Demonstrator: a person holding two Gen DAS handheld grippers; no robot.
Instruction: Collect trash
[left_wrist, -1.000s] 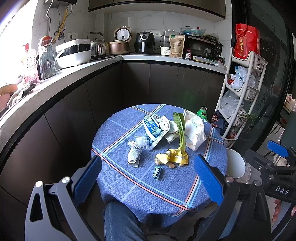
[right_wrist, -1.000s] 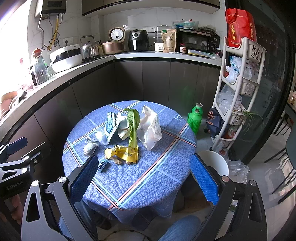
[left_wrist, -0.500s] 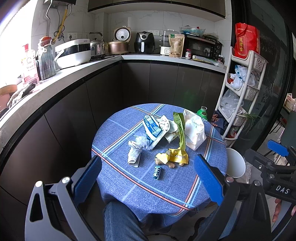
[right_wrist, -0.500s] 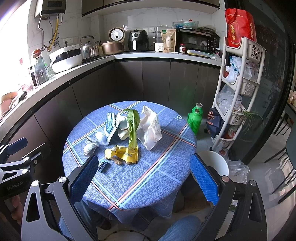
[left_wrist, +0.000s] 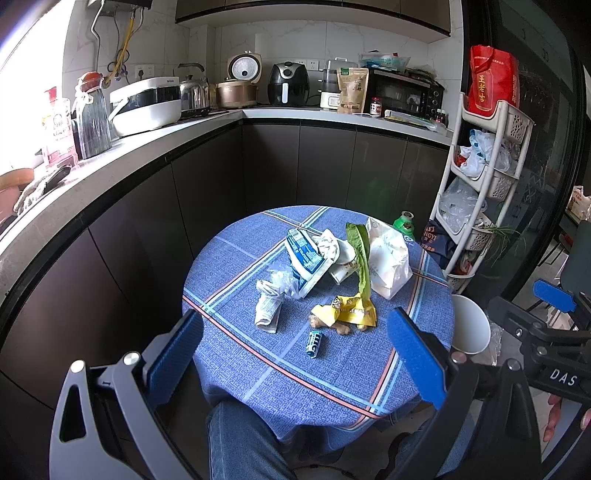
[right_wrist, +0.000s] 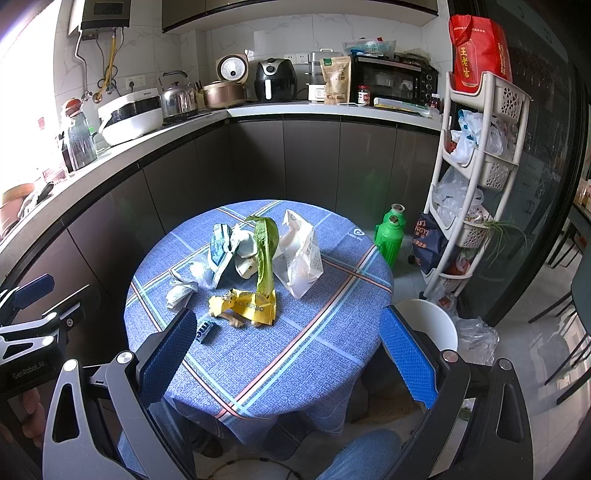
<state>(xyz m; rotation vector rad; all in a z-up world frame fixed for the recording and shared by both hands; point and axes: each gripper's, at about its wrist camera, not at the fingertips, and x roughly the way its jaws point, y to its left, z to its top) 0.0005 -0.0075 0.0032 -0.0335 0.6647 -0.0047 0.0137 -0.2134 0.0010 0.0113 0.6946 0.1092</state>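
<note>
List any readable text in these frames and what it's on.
"DAS": right tool body, left view.
"GenRobot.AI": left tool body, right view.
"王老吉": red bag on rack.
"me…": small blue wrapper, partly hidden.
Yellow wrapper, white bag, counter packages: too small.

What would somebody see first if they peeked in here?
Probably the pile of trash in the middle of the round table with its blue checked cloth, a long green leaf sticking up from it. Next, the bright red bag on top of the white rack on the right.
</note>
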